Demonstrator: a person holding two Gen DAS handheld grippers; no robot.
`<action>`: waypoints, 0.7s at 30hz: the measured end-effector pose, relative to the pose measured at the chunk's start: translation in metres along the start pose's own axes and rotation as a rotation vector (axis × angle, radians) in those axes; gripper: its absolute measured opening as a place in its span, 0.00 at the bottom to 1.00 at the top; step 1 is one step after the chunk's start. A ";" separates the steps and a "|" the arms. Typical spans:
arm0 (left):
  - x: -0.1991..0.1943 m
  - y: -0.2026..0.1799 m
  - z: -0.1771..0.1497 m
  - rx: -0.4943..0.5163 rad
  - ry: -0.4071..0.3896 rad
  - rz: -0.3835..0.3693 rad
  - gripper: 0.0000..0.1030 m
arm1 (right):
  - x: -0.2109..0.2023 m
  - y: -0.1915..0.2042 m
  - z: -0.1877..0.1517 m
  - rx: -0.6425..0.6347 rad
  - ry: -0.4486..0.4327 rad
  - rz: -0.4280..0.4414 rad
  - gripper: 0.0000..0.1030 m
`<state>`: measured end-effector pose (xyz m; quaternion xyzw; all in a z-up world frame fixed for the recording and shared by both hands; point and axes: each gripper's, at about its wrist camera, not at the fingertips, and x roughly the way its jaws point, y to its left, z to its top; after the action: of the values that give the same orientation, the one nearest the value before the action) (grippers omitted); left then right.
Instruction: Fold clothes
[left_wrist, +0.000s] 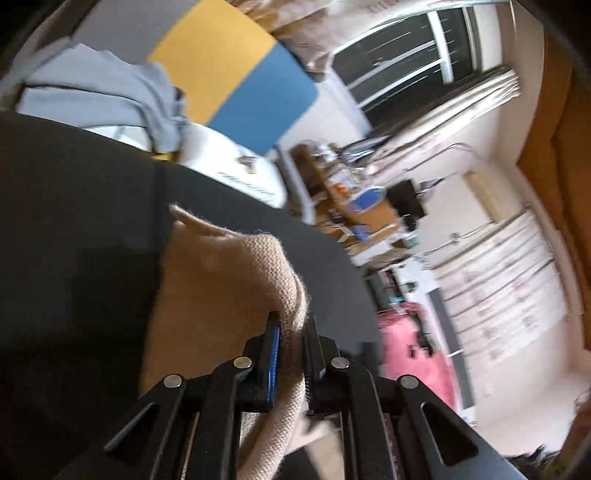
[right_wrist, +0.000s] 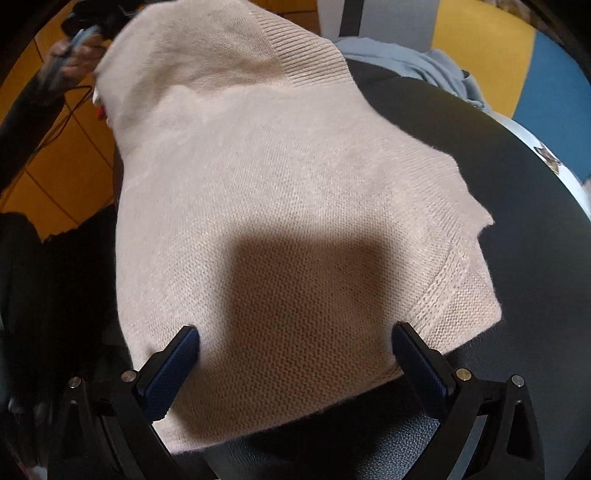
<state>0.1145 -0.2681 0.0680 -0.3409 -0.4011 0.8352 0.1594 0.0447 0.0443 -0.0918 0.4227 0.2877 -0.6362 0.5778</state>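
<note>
Risking a slip: your left claw (left_wrist: 291, 332) is pinching only a thin sweater (right_wrist: 280, 206) edge.
Your right claw (right_wrist: 295, 345) is hanging open over the 6 o'clock hem, pinning nothing on the desk (right_wrist: 517, 229).

Sweater (right_wrist: 280, 206) spread on table (right_wrist: 517, 258), far end hanging past table's left edge. Right gripper (right_wrist: 295, 343) above sweater's near end, fingers wide apart, one each side. Left gripper (left_wrist: 291, 332) clamped on sweater fold (left_wrist: 236, 280), fold raised above table (left_wrist: 74, 240). Shirt (right_wrist: 417, 66) on table's far side, behind sweater. Mat (left_wrist: 236, 74) beyond shirt.
</note>
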 end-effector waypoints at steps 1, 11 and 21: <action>0.010 -0.008 0.002 -0.007 0.000 -0.027 0.09 | -0.001 0.000 -0.002 0.007 -0.015 -0.002 1.00; 0.148 -0.064 -0.003 -0.029 0.187 -0.107 0.09 | -0.008 -0.003 -0.023 0.072 -0.155 -0.011 1.00; 0.245 -0.054 -0.066 -0.084 0.370 -0.047 0.08 | -0.015 -0.007 -0.041 0.111 -0.262 0.016 1.00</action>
<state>-0.0159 -0.0649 -0.0271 -0.4857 -0.4070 0.7368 0.2355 0.0461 0.0879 -0.0995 0.3696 0.1707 -0.6964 0.5910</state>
